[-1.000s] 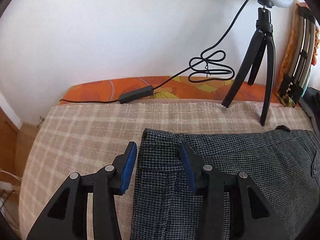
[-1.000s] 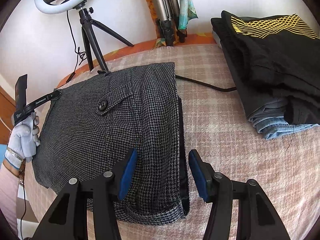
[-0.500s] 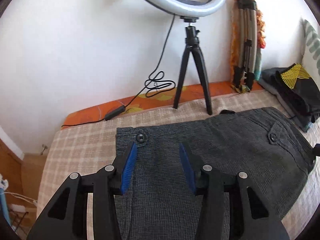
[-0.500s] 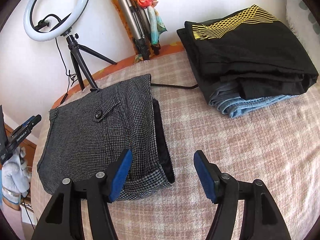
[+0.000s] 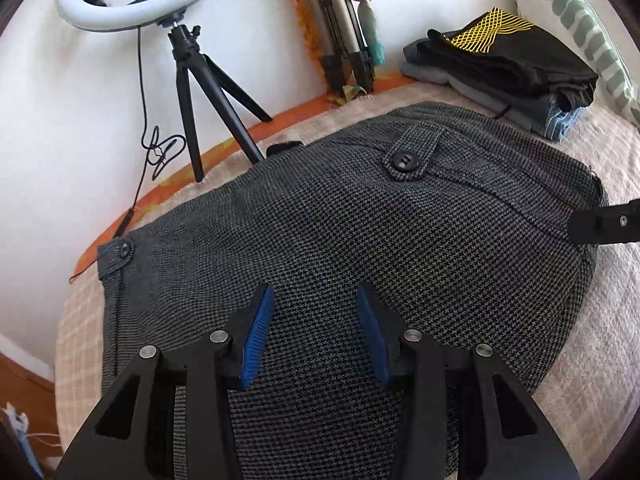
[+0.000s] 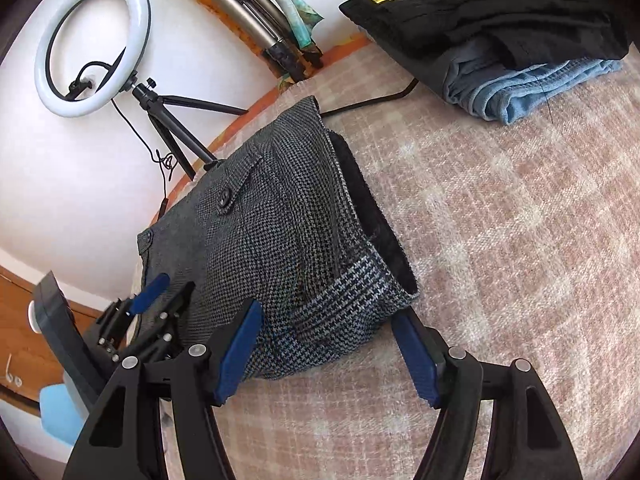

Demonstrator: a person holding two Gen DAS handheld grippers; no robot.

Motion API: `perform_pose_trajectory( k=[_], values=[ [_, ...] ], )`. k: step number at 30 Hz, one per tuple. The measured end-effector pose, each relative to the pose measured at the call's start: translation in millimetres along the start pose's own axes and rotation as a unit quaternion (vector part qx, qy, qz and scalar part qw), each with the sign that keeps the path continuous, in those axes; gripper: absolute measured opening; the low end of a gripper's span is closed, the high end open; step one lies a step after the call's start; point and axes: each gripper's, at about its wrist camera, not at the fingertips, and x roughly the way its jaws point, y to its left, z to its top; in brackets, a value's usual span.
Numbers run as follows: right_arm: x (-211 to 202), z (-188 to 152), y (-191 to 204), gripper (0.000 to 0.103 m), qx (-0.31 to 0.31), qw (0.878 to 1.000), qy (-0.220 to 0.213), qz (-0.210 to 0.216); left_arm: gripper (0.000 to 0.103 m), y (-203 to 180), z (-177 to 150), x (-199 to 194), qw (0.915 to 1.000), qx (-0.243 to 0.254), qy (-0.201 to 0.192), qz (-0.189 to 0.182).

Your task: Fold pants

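1. Much is cut off. The near end of the grey houndstooth pants (image 5: 360,248) runs under the left gripper (image 5: 316,332) and out of the left wrist view. Of the person I see no part; in the left wrist view only one black finger of the right gripper (image 6: 328,352) pokes in at the pants' right edge.
2. The pants lie folded into a flat, thick packet in the middle of the checked bedspread (image 6: 500,240). A buttoned pocket flap faces up. Their right side gapes a little, showing dark lining.
3. The left gripper hangs over the near part of the pants, blue pads partly apart with only cloth beneath them; whether they touch it I cannot tell, and nothing is gripped.
4. The right gripper's jaws are opening wide, straddling the pants' near right corner without pinching it.
5. Right of the pants the bedspread is bare up to a stack of folded clothes (image 6: 520,28). Behind the pants, a ring light on a tripod (image 5: 192,76) stands near the wall. The bed's edge falls away just left of the pants.
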Motion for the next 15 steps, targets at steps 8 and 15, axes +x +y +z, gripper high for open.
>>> perform_pose_trajectory(
  k=[8, 15],
  values=[
    [11, 5, 13, 0.037, 0.001, 0.999, -0.029, -0.018, 0.042, 15, 9, -13, 0.9981, -0.051, -0.029, -0.017],
    [1, 9, 20, 0.023, -0.018, 0.998, -0.048, -0.023, 0.042, 12, 42, -5, 0.9974, -0.051, -0.05, 0.005]
  ],
)
